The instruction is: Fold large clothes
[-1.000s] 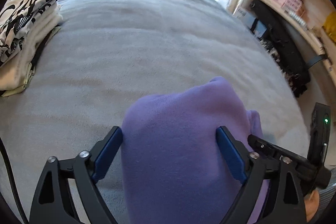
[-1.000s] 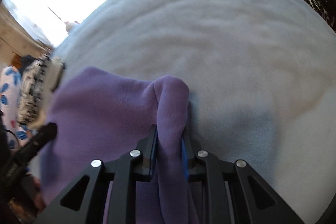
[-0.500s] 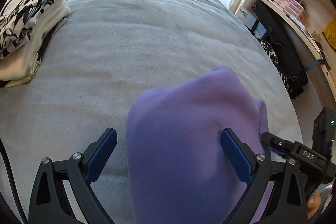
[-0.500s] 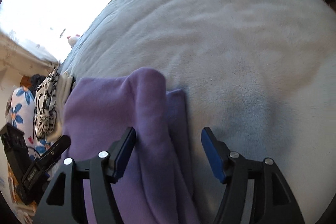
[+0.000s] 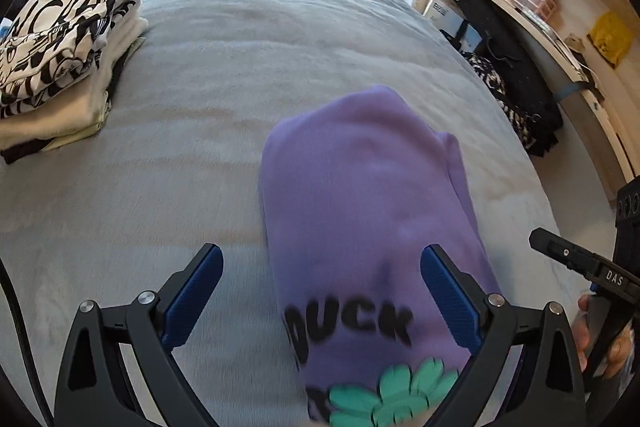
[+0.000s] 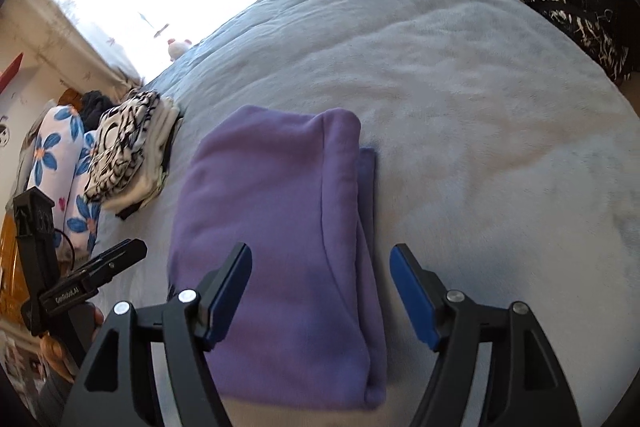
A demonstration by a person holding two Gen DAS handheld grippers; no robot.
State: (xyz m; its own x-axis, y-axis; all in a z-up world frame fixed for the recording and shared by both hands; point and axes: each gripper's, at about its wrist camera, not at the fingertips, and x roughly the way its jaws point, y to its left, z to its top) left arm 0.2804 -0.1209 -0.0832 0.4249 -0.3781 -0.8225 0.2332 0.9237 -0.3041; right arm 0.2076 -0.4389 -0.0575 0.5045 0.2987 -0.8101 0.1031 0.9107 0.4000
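Note:
A folded purple sweatshirt [image 5: 368,211] lies on the grey bed cover [image 5: 240,75]. Its near end shows black letters and a green flower print. My left gripper [image 5: 320,291] is open above it, and the fabric shows between the blue pads without touching them. In the right wrist view the same sweatshirt [image 6: 276,211] lies as a neat folded rectangle. My right gripper [image 6: 320,291] is open and empty above its near edge. The left gripper's body [image 6: 80,283] shows at the left of that view.
A stack of folded clothes topped by a black-and-white patterned piece [image 5: 60,39] sits at the bed's far left, also seen in the right wrist view [image 6: 128,143]. Wooden shelves [image 5: 560,7] and a dark bag [image 5: 516,79] stand past the bed's right edge.
My right gripper let go of the sweatshirt's fold and opened wide. Both grippers pulled back and up, so the sweatshirt now lies free on the bed.

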